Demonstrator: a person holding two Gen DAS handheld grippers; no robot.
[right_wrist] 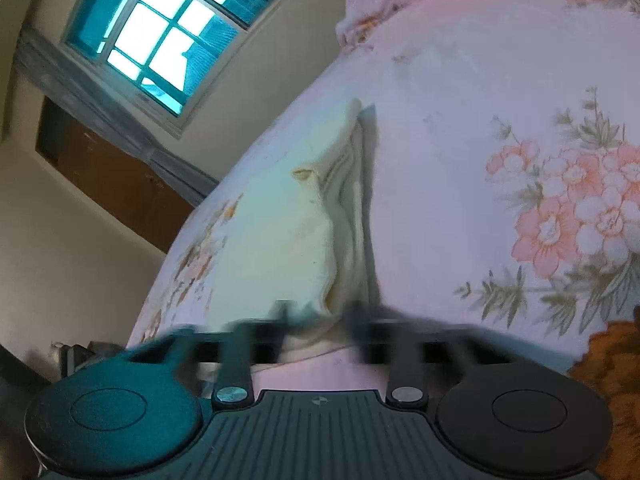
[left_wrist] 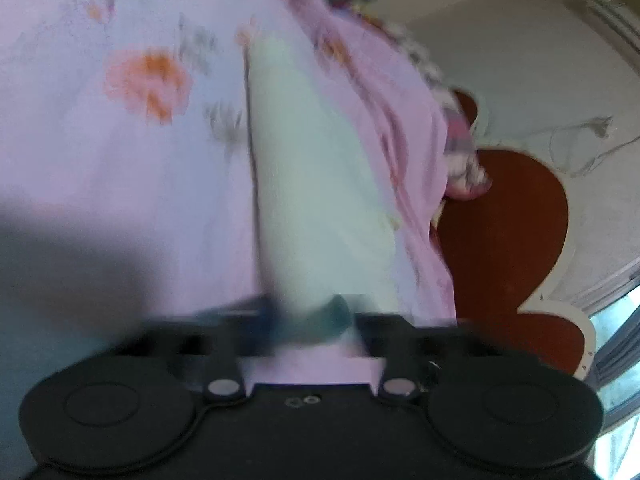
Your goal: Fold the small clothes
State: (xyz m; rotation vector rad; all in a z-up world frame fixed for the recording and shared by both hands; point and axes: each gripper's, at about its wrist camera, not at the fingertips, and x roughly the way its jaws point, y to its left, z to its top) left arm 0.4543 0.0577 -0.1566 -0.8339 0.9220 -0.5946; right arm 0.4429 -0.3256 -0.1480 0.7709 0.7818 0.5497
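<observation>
**Ana:** Tongs first, the nearest things. The left tongs [left_wrist: 308, 316] are drawn in narrow, and the near end of the pale cream garment [left_wrist: 316, 200] sits pinched between the blurred tips.

**Ben:** Same on the other side? The right tongs [right_wrist: 320, 320] look smeared to me.

**Ana:** Smeared, yes, but they stand close together with the near edge of the cream garment [right_wrist: 304, 232] bunched between them. So both pairs are closed on cloth.

**Ben:** Where does the garment lie?

**Ana:** On a bed, over a pink floral bedsheet [left_wrist: 120, 128]. From each pair of tongs it stretches away as a long strip. In the right view it shows folded layers along one edge, stacked beside a flatter part.

**Ben:** And past it?

**Ana:** In the left view, a crumpled pink cloth [left_wrist: 460, 152] hangs near the bed's edge, then a red-brown headboard [left_wrist: 504, 232] with a pale rim, then a light wall. In the right view, big peach flowers [right_wrist: 572, 216] are printed on the sheet, and farther off there is a barred window [right_wrist: 168, 32] above a brown cabinet [right_wrist: 116, 176].
</observation>
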